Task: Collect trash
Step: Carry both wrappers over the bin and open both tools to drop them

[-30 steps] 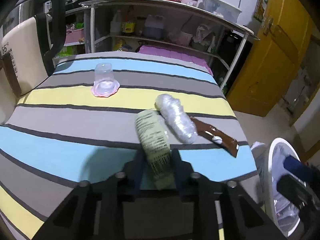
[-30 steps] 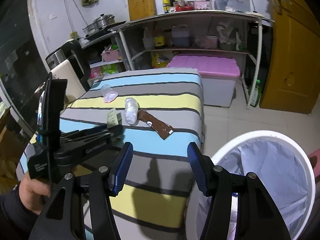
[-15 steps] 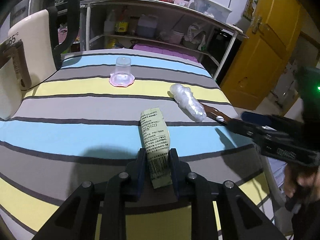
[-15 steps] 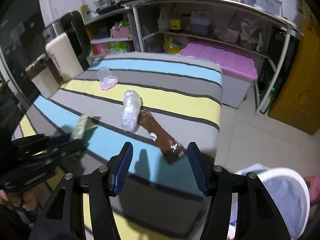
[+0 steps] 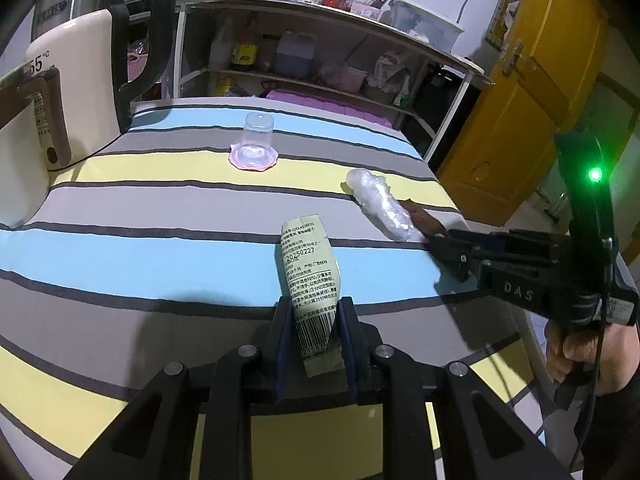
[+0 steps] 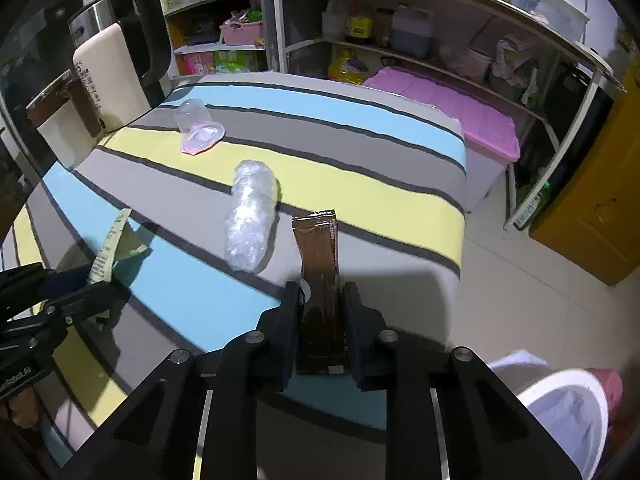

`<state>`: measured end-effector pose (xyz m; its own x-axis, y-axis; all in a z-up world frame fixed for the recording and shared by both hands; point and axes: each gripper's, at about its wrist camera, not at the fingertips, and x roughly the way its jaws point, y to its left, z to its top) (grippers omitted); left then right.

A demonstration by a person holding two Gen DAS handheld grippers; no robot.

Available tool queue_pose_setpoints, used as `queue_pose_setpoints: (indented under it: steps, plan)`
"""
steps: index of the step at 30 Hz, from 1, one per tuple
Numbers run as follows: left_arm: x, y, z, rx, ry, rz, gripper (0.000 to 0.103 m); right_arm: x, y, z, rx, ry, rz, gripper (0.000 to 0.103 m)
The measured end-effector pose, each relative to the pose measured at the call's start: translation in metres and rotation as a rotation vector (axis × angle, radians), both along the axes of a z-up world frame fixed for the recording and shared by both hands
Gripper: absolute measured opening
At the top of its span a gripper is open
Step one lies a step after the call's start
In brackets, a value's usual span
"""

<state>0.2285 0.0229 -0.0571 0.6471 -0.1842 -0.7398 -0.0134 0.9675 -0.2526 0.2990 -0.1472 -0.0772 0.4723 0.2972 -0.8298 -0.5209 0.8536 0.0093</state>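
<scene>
My left gripper [image 5: 314,308] is shut on a pale green printed packet [image 5: 310,264], held a little above the striped tablecloth [image 5: 140,248]. The jaws of my right gripper [image 6: 322,292] are closing, with a brown wrapper [image 6: 318,248] between them and the pads touching its sides. That wrapper lies near the table's right edge. A crumpled clear plastic bundle [image 6: 250,216] lies just left of it. Farther back, an upturned clear cup [image 5: 256,140] sits on a pink lid. In the left wrist view the right gripper [image 5: 440,240] reaches in from the right, held by a hand [image 5: 568,344].
A white bin with a liner [image 6: 560,408] stands on the floor beyond the table's right corner. A cream kettle with a black handle [image 5: 72,80] stands at the table's left edge. Metal shelves [image 6: 400,40] and a pink storage box [image 6: 452,116] are behind the table.
My right gripper has swung from above the bin down to the brown wrapper and closed around it. My left gripper still holds the green packet and has drawn back slightly.
</scene>
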Motion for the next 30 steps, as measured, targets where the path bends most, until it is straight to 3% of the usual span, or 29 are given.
queue_pose_setpoints:
  steps: [15,30]
  plan:
    - [-0.054,-0.02,0.028,0.028,-0.1,-0.055,0.023,-0.089,-0.021,0.033,0.162,-0.032,-0.082,0.022]
    - [-0.11,-0.032,0.049,0.033,-0.151,-0.073,0.023,-0.166,-0.034,0.061,0.26,-0.085,-0.102,0.022]
